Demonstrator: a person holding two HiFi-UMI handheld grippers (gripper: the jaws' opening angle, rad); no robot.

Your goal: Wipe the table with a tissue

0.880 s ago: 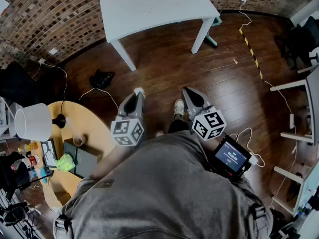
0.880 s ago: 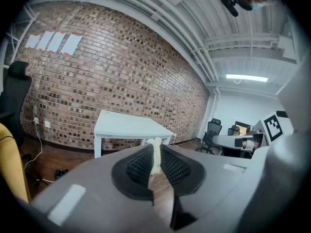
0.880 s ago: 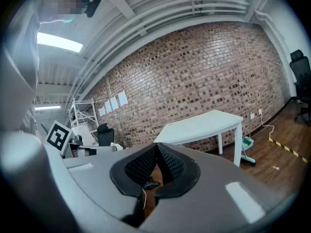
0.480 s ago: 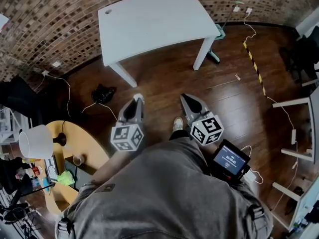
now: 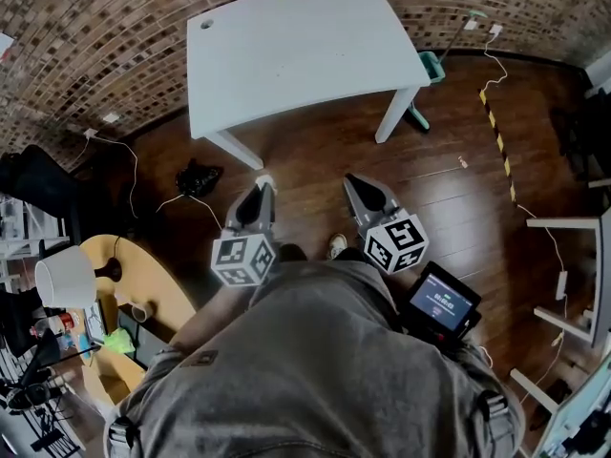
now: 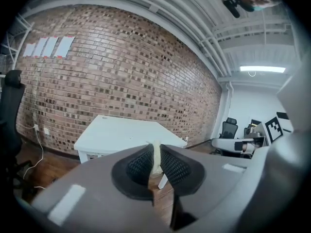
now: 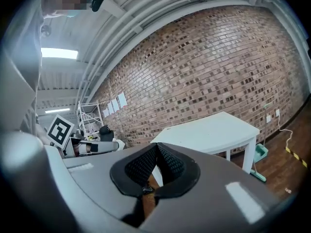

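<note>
The white table (image 5: 296,46) stands ahead against the brick wall, its top bare; it also shows in the left gripper view (image 6: 126,132) and the right gripper view (image 7: 214,132). My left gripper (image 5: 264,183) is held over the wooden floor, short of the table, shut on a thin white tissue (image 6: 156,158) that sticks up between its pads. The tissue shows as a small white tip (image 5: 265,176) in the head view. My right gripper (image 5: 352,181) is level with it to the right, jaws closed together (image 7: 156,150) with nothing between them.
A black bag (image 5: 196,176) and cables lie on the floor left of the grippers. A round wooden table (image 5: 153,275) with a white lamp (image 5: 65,282) is at the left. Yellow-black tape (image 5: 496,127) runs along the floor at the right. A teal object (image 5: 430,65) sits by the table's far leg.
The white table has come closer and fills more of the head view; the round table has slid to the lower left. Both grippers hold the same pose, tissue still gripped.
</note>
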